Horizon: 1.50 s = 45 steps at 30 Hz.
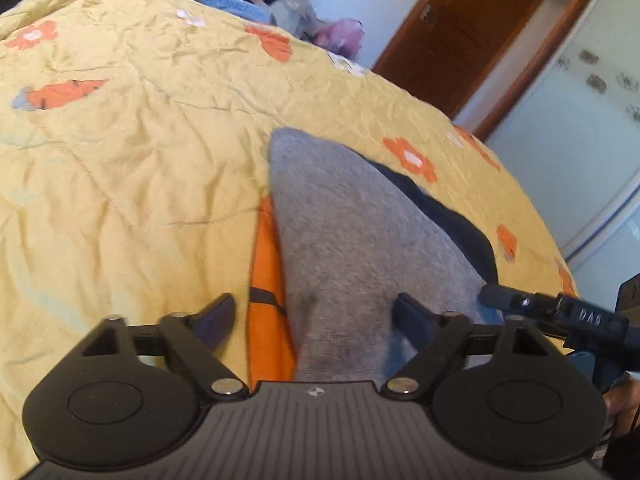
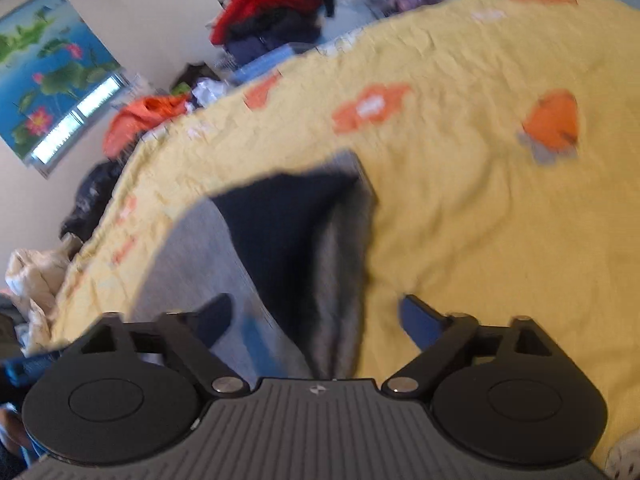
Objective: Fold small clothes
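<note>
Both the left tongs (image 1: pixel 314 322) and right tongs (image 2: pixel 316 320) stand apart, straddling a grey-and-navy garment (image 1: pixel 340 232) lying on the yellow floral bedspread (image 1: pixel 120 160). It looks mid-fold; next comes pinching an edge. Open bedspread lies ahead, the bed's edge near on the right.

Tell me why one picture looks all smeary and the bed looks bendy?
Right wrist view: motion blur smears the gray-and-navy garment and the quilt's orange flowers. Left wrist view: sharper, the gray garment's fuzzy texture shows. Both views: the fisheye lens curves the yellow quilt into a dome; soft daylight, no glare.
</note>
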### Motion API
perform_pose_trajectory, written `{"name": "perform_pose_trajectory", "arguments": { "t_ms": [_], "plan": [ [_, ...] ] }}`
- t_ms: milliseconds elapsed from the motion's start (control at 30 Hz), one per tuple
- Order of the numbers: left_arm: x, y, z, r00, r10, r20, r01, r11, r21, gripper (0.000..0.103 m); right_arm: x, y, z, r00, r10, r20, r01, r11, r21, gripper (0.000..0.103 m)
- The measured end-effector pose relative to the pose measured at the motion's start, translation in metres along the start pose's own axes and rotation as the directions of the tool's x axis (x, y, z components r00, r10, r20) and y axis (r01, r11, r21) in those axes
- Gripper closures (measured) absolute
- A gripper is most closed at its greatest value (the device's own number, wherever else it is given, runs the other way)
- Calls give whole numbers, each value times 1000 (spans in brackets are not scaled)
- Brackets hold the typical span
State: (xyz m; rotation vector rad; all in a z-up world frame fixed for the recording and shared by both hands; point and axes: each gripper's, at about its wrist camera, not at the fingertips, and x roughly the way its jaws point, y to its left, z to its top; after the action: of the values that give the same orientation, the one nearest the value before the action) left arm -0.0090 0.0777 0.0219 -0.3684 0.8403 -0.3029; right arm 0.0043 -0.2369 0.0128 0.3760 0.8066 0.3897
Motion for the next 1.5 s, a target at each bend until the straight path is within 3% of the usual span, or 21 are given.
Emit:
{"name": "perform_pose_trajectory", "arguments": {
  "t_ms": [33,100,200,267,333,400,467,600,667,700,767,800,867,967,1067,1100,1133,1200,1267,1433,1500],
  "plan": [
    [2,-3,0,1000,-3,-7,3,1000,18,40,0,5,-4,1000,12,-9,-12,1000,-18,27],
    [8,-9,-1,1000,-11,-28,14,996,84,61,4,14,-9,997,38,-62,-41,998,-54,62],
    [12,-21,-2,999,30,-13,-26,970,243,62,4,21,-14,998,26,-53,-32,993,-116,67],
    [13,-31,-3,999,51,10,-51,935,352,61,1,21,-12,998,28,-50,-34,993,-115,67],
    [10,-32,-1,998,58,-1,-55,938,343,57,-5,23,-13,999,7,-36,-11,995,-99,62],
    [-4,-32,-2,998,70,0,-68,959,276,51,-19,27,-21,999,0,-45,-4,997,-82,31],
    [-17,-30,-12,999,42,-31,-35,980,198,31,-38,33,-35,999,40,-24,-42,996,-82,17],
    [-30,-21,-46,992,-59,-115,63,997,33,26,-52,39,-59,992,88,-85,-92,995,-47,21],
    [-37,-18,-57,993,-81,-83,81,997,-2,27,-52,39,-66,990,106,-97,-109,994,-24,29],
    [-39,-17,-58,993,-82,-80,82,997,-10,30,-52,39,-67,991,95,-95,-98,995,-23,42],
    [-37,-15,-56,994,-40,-98,39,999,-7,78,-49,34,-68,990,97,-101,-96,995,9,67],
    [-34,-10,-53,992,-35,-123,34,999,-17,87,-49,29,-68,987,120,-105,-116,992,42,74],
    [-36,-1,-49,990,-49,-131,46,999,-25,87,-52,33,-71,985,132,-110,-130,991,23,76],
    [-43,-3,-48,995,8,-104,-2,999,55,84,-55,49,-80,996,35,-86,-46,992,-120,71],
    [-61,-18,-54,992,124,-13,-121,983,139,78,-75,63,-87,996,-91,16,93,980,-177,28],
    [-70,-25,-58,987,161,26,-163,974,156,61,-85,67,-89,993,-107,58,116,975,-189,24],
    [-77,-30,-62,983,171,62,-179,970,164,33,-94,69,-92,990,-108,85,123,974,-190,21],
    [-90,-40,-77,976,148,162,-173,973,153,5,-104,74,-99,985,-129,115,147,975,-166,1],
    [-94,-49,-95,967,114,228,-157,971,180,5,-98,82,-108,979,-176,101,193,961,-198,1],
    [-72,-62,-119,950,218,222,-272,928,254,5,-59,86,-129,931,-365,14,356,899,-254,0],
    [-65,-57,-125,944,252,215,-304,915,264,5,-59,92,-139,915,-396,79,400,866,-301,0]
  ]
}}
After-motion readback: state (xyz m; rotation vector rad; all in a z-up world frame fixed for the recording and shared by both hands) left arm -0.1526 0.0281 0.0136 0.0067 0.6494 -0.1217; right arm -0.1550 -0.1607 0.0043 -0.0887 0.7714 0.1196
